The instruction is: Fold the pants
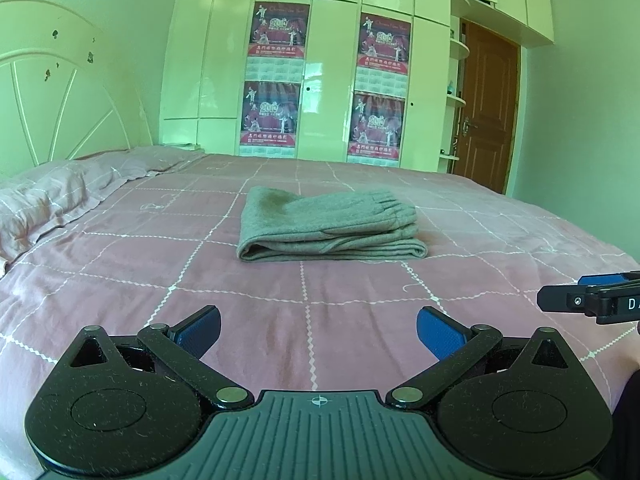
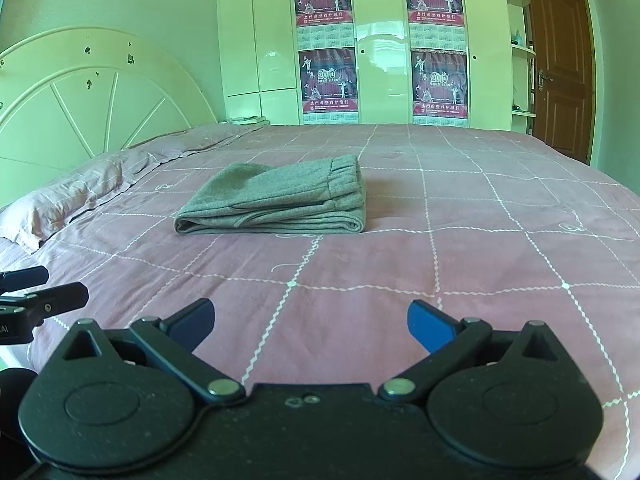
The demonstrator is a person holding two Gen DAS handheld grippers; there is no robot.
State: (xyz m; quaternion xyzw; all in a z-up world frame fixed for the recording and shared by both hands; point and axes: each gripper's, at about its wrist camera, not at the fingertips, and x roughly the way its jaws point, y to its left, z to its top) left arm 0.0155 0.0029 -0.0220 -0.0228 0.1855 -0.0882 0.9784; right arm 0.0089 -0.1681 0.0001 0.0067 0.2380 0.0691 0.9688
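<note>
Grey pants [image 1: 330, 226] lie folded in a compact stack in the middle of the pink checked bed [image 1: 280, 320], elastic waistband on top toward the right. The right wrist view shows the same pants [image 2: 276, 202] ahead and slightly left. My left gripper [image 1: 318, 330] hovers over the bed's near part, well short of the pants, open and empty. My right gripper [image 2: 311, 326] is likewise open and empty, back from the pants. Each gripper shows at the other view's edge: the right gripper [image 1: 592, 298] and the left gripper [image 2: 38, 292].
A pink pillow [image 1: 52, 196] lies at the left by the white headboard [image 1: 52, 92]. Behind the bed [image 2: 480, 240] stands a white wardrobe [image 1: 332, 60] with red posters, and a brown door [image 1: 486, 112] is at the right.
</note>
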